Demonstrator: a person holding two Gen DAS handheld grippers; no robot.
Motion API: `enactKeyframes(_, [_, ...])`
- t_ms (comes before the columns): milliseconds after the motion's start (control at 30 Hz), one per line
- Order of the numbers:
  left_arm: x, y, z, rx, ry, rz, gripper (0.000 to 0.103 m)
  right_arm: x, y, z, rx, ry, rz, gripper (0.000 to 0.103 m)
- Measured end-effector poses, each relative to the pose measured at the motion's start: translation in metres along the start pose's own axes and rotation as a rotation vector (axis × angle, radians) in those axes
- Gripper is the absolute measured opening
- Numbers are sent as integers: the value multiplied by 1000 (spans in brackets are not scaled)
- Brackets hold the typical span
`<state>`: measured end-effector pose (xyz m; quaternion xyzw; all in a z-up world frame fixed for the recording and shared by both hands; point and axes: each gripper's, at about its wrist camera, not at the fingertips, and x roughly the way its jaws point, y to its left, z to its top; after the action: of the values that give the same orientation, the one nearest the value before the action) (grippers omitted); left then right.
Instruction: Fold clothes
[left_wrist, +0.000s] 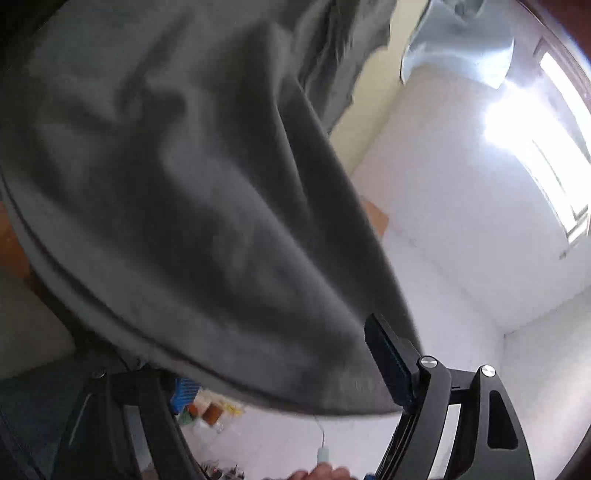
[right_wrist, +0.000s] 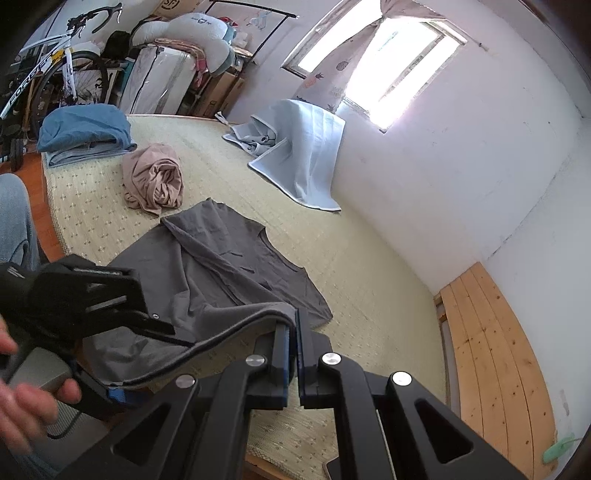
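The hem of the grey shirt (right_wrist: 221, 280) is pinched in the clenched right hand-held gripper (right_wrist: 296, 347) and, it seems, by the left hand-held gripper (right_wrist: 122, 376), its top on the bed (right_wrist: 369, 280); carrying the hem toward the collar is called for next.

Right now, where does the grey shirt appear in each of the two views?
Left wrist view: the grey shirt fills the left and centre, hanging close over the lens.
Right wrist view: it lies centre on the mat, its hem pinched in the right gripper.
Shared landmark: the bright window.
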<state>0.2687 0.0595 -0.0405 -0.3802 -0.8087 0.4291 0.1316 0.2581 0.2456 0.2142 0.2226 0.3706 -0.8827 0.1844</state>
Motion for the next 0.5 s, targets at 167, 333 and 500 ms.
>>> enactKeyframes(167, [-34, 18, 22, -25, -93, 13, 83, -4, -8, -3, 30, -3, -13, 1])
enactKeyframes(333, [-57, 41, 36, -47, -149, 92, 77, -6, -14, -7, 58, 0, -15, 1])
enactKeyframes(500, [-55, 48, 41, -13, -122, 171, 32, -5, -15, -9, 71, 4, -12, 1])
